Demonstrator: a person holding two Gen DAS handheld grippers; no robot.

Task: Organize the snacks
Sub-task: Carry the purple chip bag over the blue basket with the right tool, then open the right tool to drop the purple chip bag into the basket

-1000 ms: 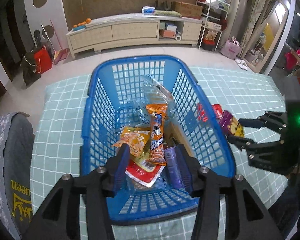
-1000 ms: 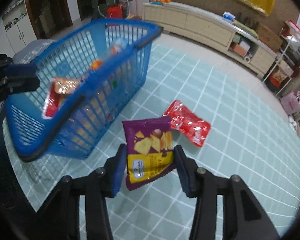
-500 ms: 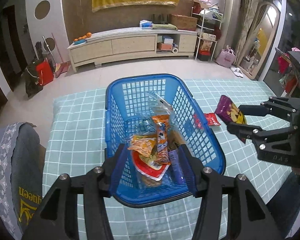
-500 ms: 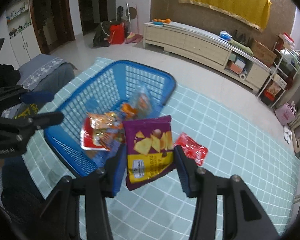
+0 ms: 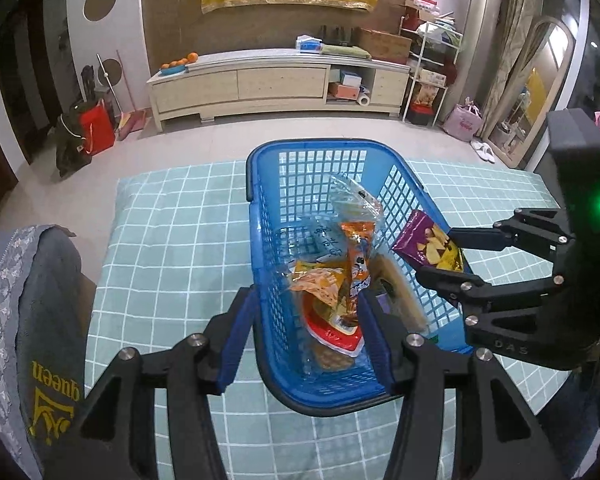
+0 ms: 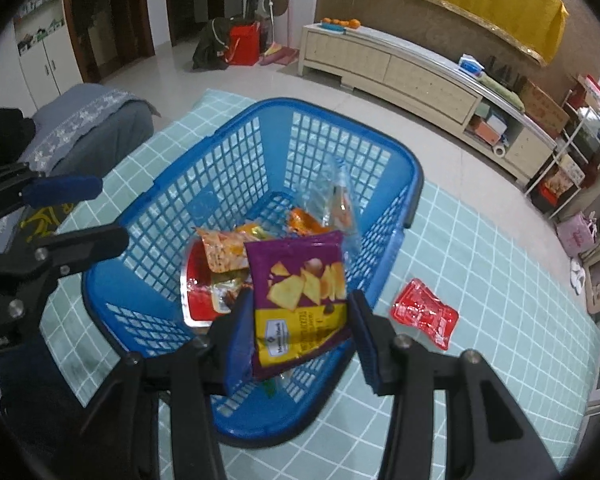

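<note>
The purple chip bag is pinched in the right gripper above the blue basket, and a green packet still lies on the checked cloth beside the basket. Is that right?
Not quite: the packet lying on the checked cloth beside the blue basket is red, not green; the right wrist view shows it. The rest holds: the purple chip bag is pinched in the right gripper above the basket.

Right claw (image 6: 300, 332) points steeply down, its pads (image 6: 240, 336) pressed on something; left claw (image 5: 306, 336) angles down, jaws apart, holding nothing.
</note>
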